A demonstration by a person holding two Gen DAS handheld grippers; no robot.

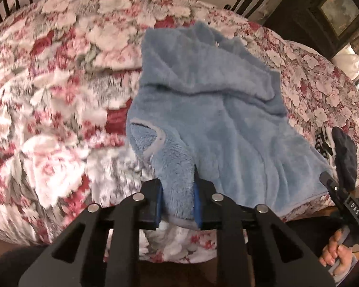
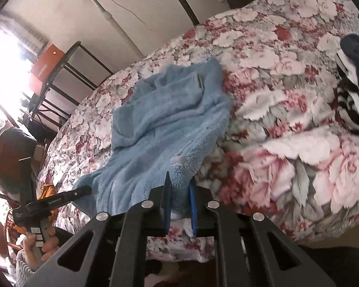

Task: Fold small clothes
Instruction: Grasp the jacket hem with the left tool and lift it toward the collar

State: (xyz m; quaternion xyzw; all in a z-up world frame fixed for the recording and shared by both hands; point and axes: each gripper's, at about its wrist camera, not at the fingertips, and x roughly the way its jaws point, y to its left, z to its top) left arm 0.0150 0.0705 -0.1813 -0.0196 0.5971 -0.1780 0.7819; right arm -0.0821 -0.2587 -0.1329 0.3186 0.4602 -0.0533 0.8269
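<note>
The left gripper (image 1: 178, 199) is clamped on a fleece corner at the near hem of the blue fleece garment (image 1: 210, 110). The right gripper (image 2: 180, 209) is likewise closed on a fleece corner of the same garment, beside a pale trimmed edge. The garment is spread on a floral blanket (image 2: 287, 76) covering the bed. A dark striped garment (image 2: 354, 76) lies further right on the blanket. A pale wall, a fan pole (image 2: 112, 21), a black metal rack (image 2: 67, 71) and a bright window are seen beyond. The fleece is rumpled and partly folded over at its far end.
</note>
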